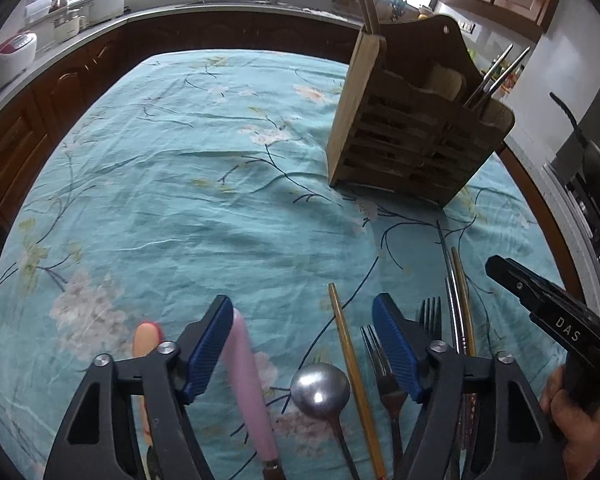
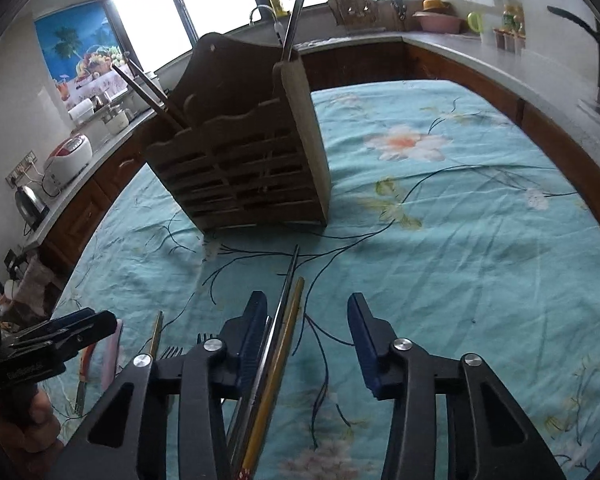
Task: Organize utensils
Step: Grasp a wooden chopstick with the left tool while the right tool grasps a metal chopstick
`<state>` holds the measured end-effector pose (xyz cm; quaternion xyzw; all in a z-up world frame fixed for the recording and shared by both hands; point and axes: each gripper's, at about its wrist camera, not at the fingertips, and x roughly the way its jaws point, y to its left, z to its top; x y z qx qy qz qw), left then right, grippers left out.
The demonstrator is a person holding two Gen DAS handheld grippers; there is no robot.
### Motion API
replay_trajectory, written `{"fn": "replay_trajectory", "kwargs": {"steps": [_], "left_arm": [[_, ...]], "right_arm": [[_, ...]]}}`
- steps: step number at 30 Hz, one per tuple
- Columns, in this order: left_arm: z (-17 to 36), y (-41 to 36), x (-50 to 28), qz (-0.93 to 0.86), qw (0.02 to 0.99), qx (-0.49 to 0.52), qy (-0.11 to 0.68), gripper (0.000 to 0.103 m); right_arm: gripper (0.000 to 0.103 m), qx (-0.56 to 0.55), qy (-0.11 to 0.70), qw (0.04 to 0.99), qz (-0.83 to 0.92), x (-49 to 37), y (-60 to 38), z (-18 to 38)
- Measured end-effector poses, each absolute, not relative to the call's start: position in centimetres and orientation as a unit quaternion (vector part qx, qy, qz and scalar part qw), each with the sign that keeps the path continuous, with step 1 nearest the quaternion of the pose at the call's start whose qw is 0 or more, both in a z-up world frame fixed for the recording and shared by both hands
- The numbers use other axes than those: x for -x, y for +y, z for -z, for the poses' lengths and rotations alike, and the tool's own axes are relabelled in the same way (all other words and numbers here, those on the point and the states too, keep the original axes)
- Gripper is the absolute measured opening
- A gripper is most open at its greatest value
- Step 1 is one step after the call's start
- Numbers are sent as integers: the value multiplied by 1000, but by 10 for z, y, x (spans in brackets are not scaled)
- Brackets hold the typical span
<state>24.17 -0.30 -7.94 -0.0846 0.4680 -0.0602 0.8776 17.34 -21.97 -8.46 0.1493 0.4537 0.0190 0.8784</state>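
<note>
A wooden utensil caddy (image 1: 416, 136) stands on the floral tablecloth (image 1: 204, 184) and holds several metal sticks; it also shows in the right wrist view (image 2: 252, 160). My left gripper (image 1: 304, 312) is open above loose utensils: a pink-handled piece (image 1: 246, 376), a steel spoon (image 1: 320, 390), a gold chopstick (image 1: 350, 356), two forks (image 1: 380, 364) and a peach-handled piece (image 1: 146, 340). My right gripper (image 2: 308, 312) is open, its left finger beside a steel and a gold chopstick (image 2: 284, 328) lying on the cloth. The right gripper also shows in the left wrist view (image 1: 540, 300).
Wooden cabinets and a grey counter (image 1: 80, 36) ring the table, with a rice cooker (image 2: 66, 160), a kettle (image 2: 30, 202) and pots. The tablecloth (image 2: 460, 240) stretches to the right of the caddy. A dark stove area (image 1: 592, 184) lies at right.
</note>
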Motion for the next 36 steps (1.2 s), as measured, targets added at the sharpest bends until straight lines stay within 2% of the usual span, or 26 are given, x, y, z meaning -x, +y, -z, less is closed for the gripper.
{"fn": "replay_trajectory", "kwargs": {"steps": [4, 12, 17, 19, 23, 26, 28, 29, 30, 36], "left_arm": [[89, -11, -255, 66, 869, 77, 484, 53], [105, -25, -274, 73, 861, 53, 501, 51], [107, -35, -282, 75, 859, 31, 505, 49], [107, -36, -284, 73, 859, 29, 506, 39], [108, -37, -285, 70, 860, 23, 504, 34], [107, -37, -284, 63, 862, 18, 503, 25], [107, -35, -284, 52, 863, 13, 502, 12], [107, -34, -285, 50, 863, 14, 503, 9], [106, -33, -286, 51, 862, 17, 504, 8], [103, -16, -287, 69, 857, 71, 505, 5]], "right_arm": [[38, -139, 470, 871, -26, -185, -214, 93], [22, -119, 503, 855, -24, -202, -210, 109], [21, -90, 516, 851, -28, -210, -203, 111], [21, -87, 519, 850, -30, -213, -203, 112], [20, -72, 521, 850, -28, -216, -197, 112], [21, -61, 520, 852, -26, -217, -194, 114], [20, -53, 520, 852, -24, -217, -190, 113], [18, -52, 520, 852, -24, -217, -189, 113], [10, -55, 519, 852, -25, -217, -188, 113], [5, -108, 512, 851, -36, -212, -202, 110]]}}
